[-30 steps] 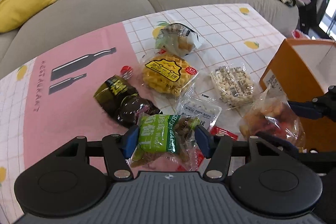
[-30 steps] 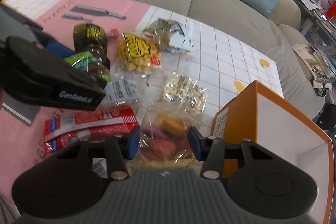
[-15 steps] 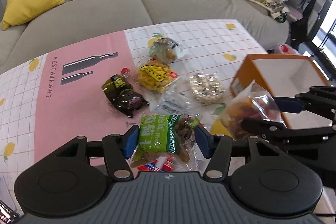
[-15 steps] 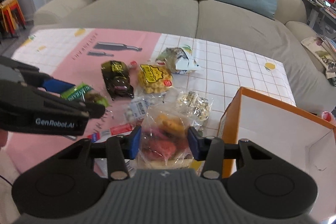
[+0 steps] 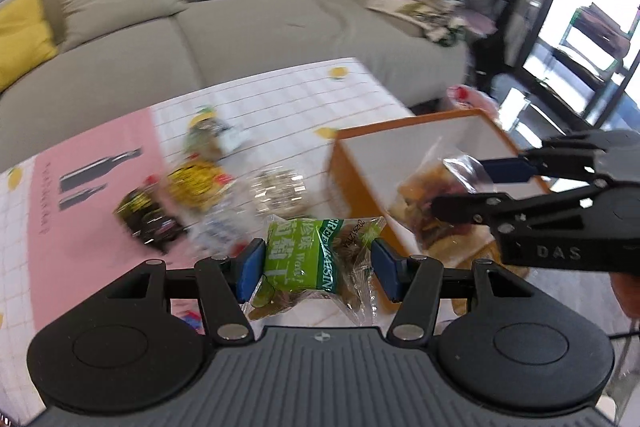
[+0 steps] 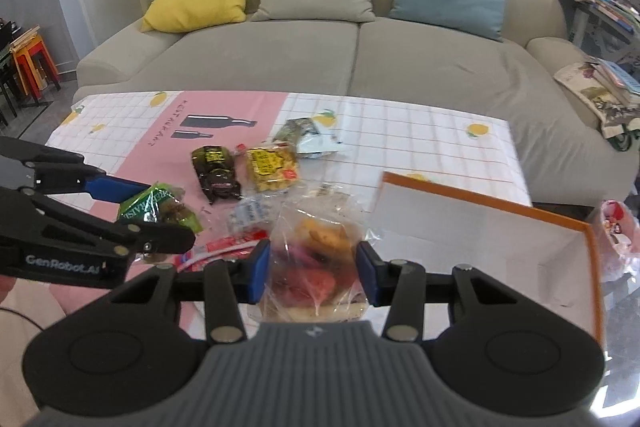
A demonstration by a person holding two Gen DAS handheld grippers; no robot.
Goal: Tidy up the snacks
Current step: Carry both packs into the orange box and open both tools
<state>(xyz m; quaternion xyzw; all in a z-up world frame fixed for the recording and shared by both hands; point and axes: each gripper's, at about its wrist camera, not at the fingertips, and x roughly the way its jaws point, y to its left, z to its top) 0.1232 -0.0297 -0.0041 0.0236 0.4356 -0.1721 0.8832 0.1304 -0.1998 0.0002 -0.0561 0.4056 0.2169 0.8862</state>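
Left wrist view: the left gripper (image 5: 318, 269) pinches a green raisin packet (image 5: 316, 261) between its fingers above the bench (image 5: 280, 99), beside the orange box (image 5: 416, 163). Right wrist view: the right gripper (image 6: 314, 277) clamps a clear bag of mixed snacks (image 6: 316, 259) off the bench, just left of the box.

The green raisin packet (image 5: 308, 259) reads "GREEN RAISIN"; the right hand-held gripper (image 5: 464, 187) bears "DAS"; the left hand-held gripper (image 6: 160, 211) bears "GenRobot.AI"; the pink tablecloth (image 6: 160, 131) reads "RESTAURANT"
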